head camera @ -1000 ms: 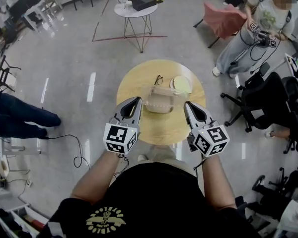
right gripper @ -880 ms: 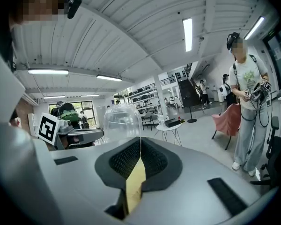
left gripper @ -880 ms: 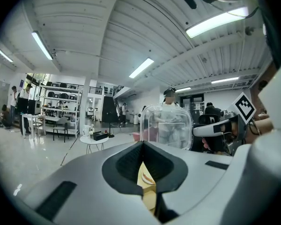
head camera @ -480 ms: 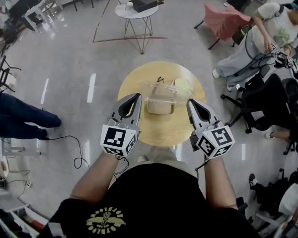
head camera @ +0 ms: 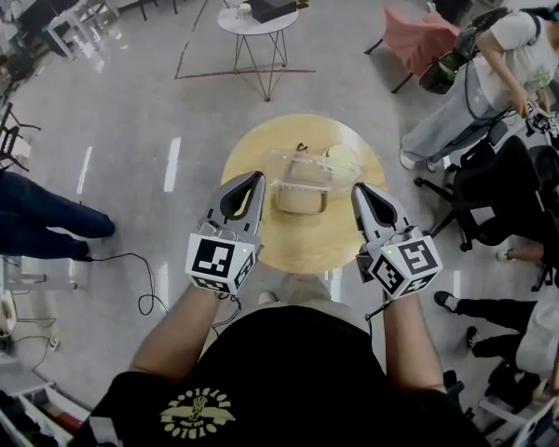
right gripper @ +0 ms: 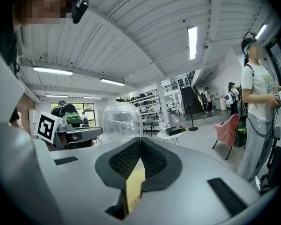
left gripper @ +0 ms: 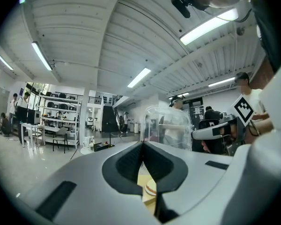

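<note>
A tall clear plastic container point(head camera: 309, 177) sits over the round wooden table point(head camera: 303, 240), between the tips of both grippers. My left gripper point(head camera: 256, 179) is at its left side and my right gripper point(head camera: 359, 191) at its right, jaws shut with nothing between them. Whether they press on its walls I cannot tell. In the left gripper view the container point(left gripper: 168, 128) rises right of the shut left gripper point(left gripper: 142, 146). In the right gripper view the container point(right gripper: 123, 123) stands left of the shut right gripper point(right gripper: 140, 142). Dark glasses point(head camera: 299, 146) and a pale round dish point(head camera: 341, 155) lie behind it.
A small white side table point(head camera: 256, 21) with a black box stands further ahead. A standing person point(head camera: 489, 82), a pink chair point(head camera: 417, 37) and black office chairs point(head camera: 508, 203) crowd the right. Someone's legs point(head camera: 37, 222) and a floor cable point(head camera: 140, 282) are at left.
The clear container looks larger and higher in the head view, its top edge now nearer the camera. Both grippers have closed in slightly on its sides. The person at right has bent forward.
</note>
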{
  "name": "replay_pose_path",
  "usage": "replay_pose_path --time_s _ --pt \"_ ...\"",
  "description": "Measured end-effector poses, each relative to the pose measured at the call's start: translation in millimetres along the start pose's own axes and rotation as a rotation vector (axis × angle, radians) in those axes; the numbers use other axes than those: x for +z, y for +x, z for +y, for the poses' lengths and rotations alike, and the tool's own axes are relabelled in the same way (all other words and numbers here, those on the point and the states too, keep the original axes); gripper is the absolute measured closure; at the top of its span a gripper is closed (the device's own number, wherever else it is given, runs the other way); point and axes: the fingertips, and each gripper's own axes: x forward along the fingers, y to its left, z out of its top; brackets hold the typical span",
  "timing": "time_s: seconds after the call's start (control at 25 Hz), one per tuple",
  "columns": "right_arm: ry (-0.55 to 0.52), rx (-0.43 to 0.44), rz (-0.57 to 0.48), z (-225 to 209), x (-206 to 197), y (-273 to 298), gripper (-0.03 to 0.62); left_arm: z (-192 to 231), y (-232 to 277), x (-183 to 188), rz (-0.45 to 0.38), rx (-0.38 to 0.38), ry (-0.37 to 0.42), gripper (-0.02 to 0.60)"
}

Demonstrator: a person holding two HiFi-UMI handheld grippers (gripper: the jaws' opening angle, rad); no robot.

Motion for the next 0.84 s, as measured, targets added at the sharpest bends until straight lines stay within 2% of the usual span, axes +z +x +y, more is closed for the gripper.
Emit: replay_pose_path --time_s 0.84 --pt "0.011 -0.004 0.023 -11 -4 -4 0.580 -9 9 -9 0.030 0.004 -0.007 0.566"
